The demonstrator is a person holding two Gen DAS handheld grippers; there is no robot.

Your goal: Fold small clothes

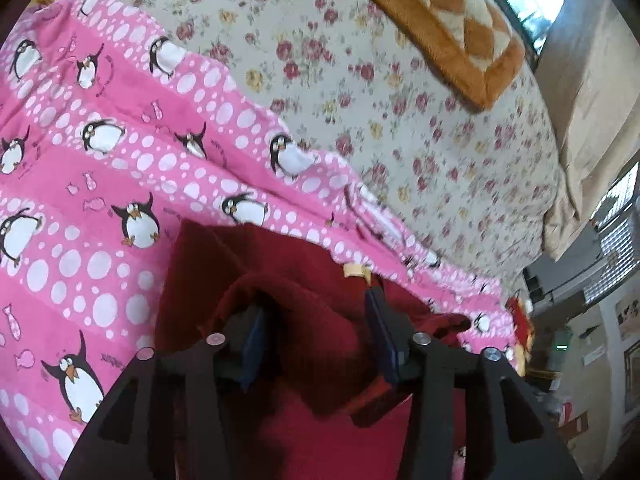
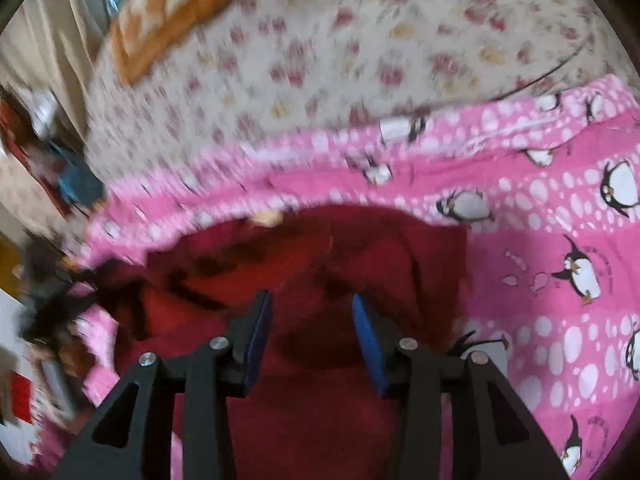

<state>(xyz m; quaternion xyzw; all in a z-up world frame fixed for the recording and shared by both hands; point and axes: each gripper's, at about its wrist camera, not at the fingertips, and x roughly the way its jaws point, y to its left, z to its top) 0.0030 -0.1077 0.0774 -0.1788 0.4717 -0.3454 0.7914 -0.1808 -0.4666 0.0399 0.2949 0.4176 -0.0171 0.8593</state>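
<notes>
A small dark red garment [image 1: 304,320] lies on a pink penguin-print blanket [image 1: 100,184]. It has a beige label at its collar edge. My left gripper [image 1: 316,312] is open, its blue-padded fingers straddling a raised fold of the red cloth. In the right wrist view the red garment [image 2: 320,264] lies on the pink blanket [image 2: 560,240]. My right gripper [image 2: 310,308] is open just above the red cloth, with nothing between its pads. This view is motion-blurred.
A floral bedsheet [image 1: 400,120] lies beyond the pink blanket. An orange-and-cream checked blanket [image 1: 452,20] sits at the far side, and shows in the right wrist view [image 2: 168,12]. The bed's edge, curtains and room clutter are at the right in the left view.
</notes>
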